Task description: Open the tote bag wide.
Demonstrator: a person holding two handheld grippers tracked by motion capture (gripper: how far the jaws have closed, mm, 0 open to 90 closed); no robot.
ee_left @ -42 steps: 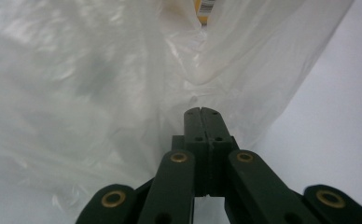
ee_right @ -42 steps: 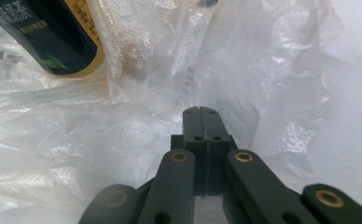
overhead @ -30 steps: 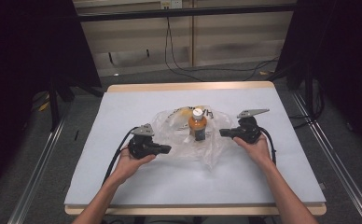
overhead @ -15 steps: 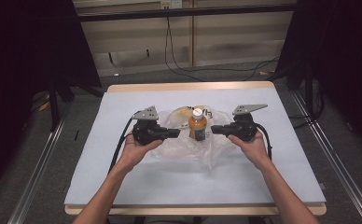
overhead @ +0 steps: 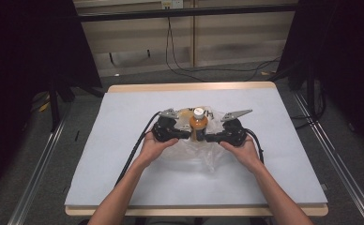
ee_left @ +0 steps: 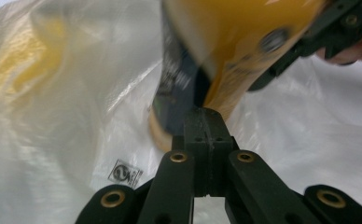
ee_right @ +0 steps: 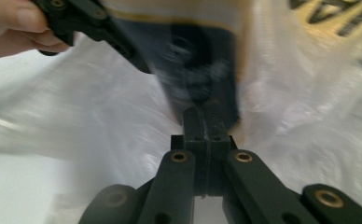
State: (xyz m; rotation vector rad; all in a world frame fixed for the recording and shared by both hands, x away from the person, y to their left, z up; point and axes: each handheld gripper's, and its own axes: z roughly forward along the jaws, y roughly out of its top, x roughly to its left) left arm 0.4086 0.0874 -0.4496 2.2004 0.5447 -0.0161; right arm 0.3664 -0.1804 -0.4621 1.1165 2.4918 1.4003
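A bottle (overhead: 198, 124) of orange drink with a white cap stands upright on a crumpled clear plastic bag (overhead: 189, 157) at the middle of the table. My left gripper (overhead: 187, 135) comes at its lower left side and my right gripper (overhead: 208, 138) at its lower right, tips pointing at each other. Both are shut with nothing visible between the jaws. In the left gripper view the closed tip (ee_left: 207, 116) sits right at the bottle's dark label (ee_left: 179, 88). In the right gripper view the closed tip (ee_right: 206, 115) meets the blurred label (ee_right: 198, 65). Whether they press on the bottle I cannot tell.
The bag lies on a pale blue sheet (overhead: 124, 122) over a wood-edged table (overhead: 189, 87). Black cables (overhead: 138, 150) trail from the grippers toward the front. Dark stands and floor cables sit beyond the far edge.
Both hands have closed in on the bottle: the left gripper moved right and farther up the table, the right gripper moved left. Their tips now flank the bottle's base.
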